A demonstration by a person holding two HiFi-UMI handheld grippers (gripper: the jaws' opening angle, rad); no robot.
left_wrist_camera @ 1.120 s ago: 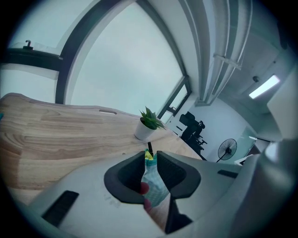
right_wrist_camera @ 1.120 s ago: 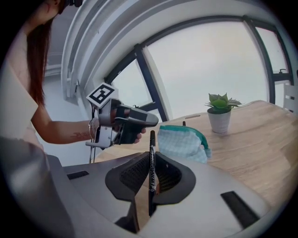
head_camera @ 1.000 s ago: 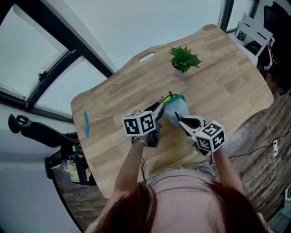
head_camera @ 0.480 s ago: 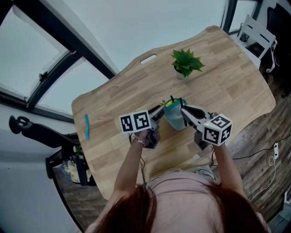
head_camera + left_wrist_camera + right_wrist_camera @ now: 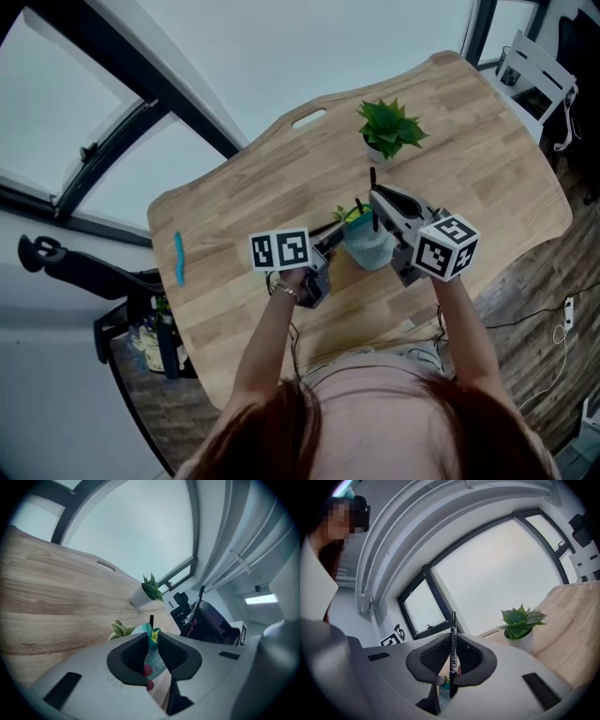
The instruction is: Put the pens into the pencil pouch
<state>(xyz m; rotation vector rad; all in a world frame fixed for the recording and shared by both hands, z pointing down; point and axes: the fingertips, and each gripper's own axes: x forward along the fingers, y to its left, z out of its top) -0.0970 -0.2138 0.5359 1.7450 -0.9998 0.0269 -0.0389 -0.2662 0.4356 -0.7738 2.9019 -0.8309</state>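
Presently, right gripper (image 5: 452,641) clamps an upright black pen (image 5: 453,626), white-lettered; left gripper (image 5: 152,638), jaws just closing, apparently pinches the teal pencil pouch (image 5: 155,662) at its rim.

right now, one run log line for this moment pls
left gripper: jaws just closing, pinching pencil pouch rim | right gripper: shut on black pen, upright over it | pending: blue pen on table

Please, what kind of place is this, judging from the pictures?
Probably an office or a study room. There is a wooden desk with a small potted plant on it, and large windows with dark frames stand close by.
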